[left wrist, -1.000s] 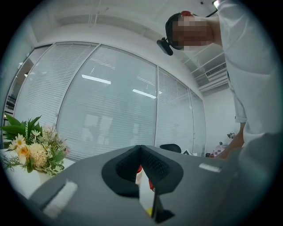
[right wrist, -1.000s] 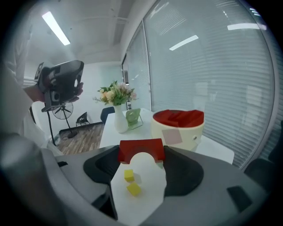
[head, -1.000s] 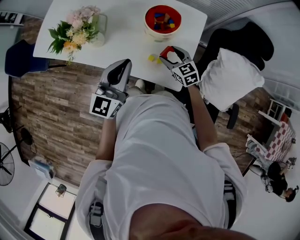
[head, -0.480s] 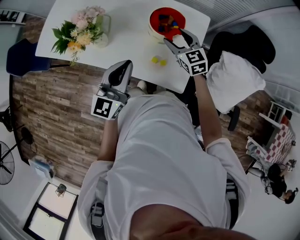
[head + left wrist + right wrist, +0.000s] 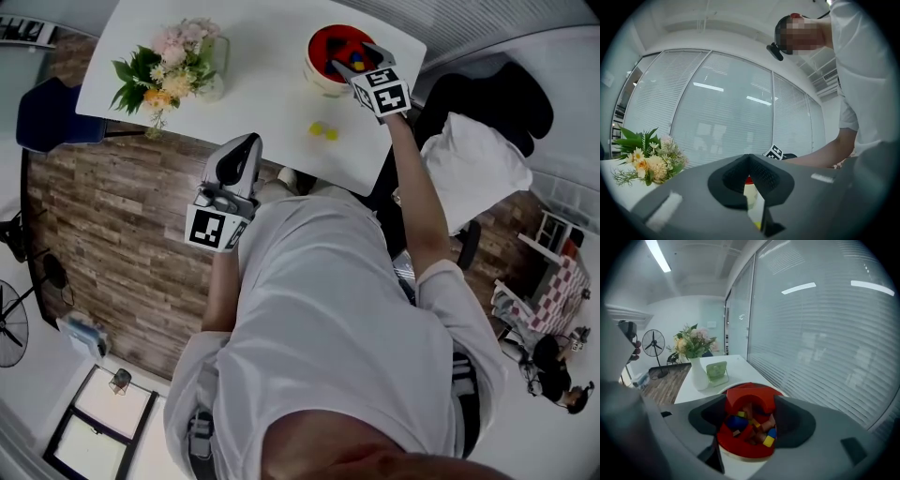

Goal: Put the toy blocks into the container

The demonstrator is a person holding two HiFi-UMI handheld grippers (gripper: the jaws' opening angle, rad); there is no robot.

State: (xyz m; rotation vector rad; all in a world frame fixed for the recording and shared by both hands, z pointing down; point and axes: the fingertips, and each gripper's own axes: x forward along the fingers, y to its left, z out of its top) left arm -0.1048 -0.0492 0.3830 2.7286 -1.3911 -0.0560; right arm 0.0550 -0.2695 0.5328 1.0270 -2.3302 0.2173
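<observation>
White worktop (image 5: pixel 253 89) backs onto a wall of slatted blinds (image 5: pixel 825 343), with wood-plank floor (image 5: pixel 103 216) on the near side. The right claw (image 5: pixel 356 62) hangs directly above the red bowl (image 5: pixel 330 42), its jaws set narrow on a red arch block (image 5: pixel 750 397) clamped between the pads. Straight below that block, inside the bowl's smooth red hollow, lies a heap of blocks (image 5: pixel 752 427) in blue, yellow and plain wood. The bowl's outside is cream. Two small yellow blocks (image 5: pixel 323 132) lie loose on the worktop, behind the right claw toward the person and well apart from it. The right arm is stretched nearly straight out over the worktop. The left claw (image 5: pixel 240 155) is held low and close to the body with the elbow bent, off the worktop's near edge and over the floor. Its ribbed dark pads (image 5: pixel 764 176) meet at the tips with nothing between them. Left of the right claw stand a white vase (image 5: pixel 698 373) of flowers (image 5: pixel 169 61) and a small green upright frame (image 5: pixel 716 371).
</observation>
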